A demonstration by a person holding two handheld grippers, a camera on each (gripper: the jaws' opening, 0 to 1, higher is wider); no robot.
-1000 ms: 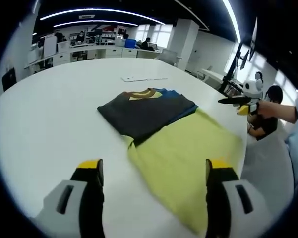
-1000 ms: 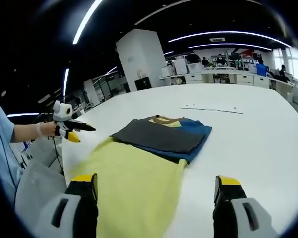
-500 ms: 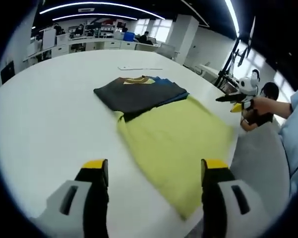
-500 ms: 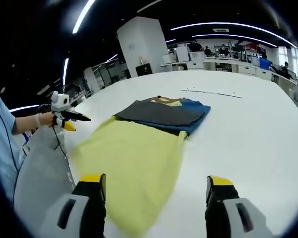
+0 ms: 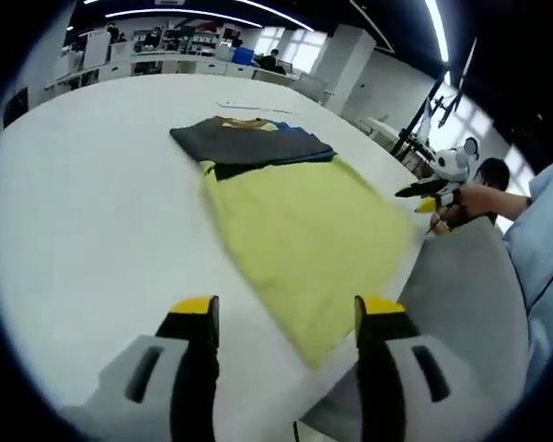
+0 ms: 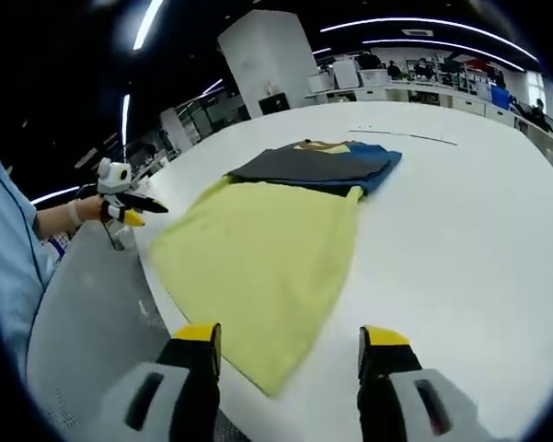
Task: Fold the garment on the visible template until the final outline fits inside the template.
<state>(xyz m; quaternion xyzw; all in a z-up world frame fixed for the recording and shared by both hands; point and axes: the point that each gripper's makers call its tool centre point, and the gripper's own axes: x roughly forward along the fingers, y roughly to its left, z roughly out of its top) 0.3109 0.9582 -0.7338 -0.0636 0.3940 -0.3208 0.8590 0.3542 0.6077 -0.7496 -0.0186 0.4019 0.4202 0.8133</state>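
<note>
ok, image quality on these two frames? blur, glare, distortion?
Left gripper view: strong fisheye bend at the table edge, yellow cloth sharp, ceiling strips blown out. Right gripper view: same bend, folded garment crisp, background desks soft, no glare on the table.

Both grippers (image 5: 282, 318) (image 6: 291, 345) pulled back; jaws slightly narrower.

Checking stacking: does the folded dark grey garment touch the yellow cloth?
Touching. In the left gripper view, the garment overlaps the yellow cloth's far edge.
</note>
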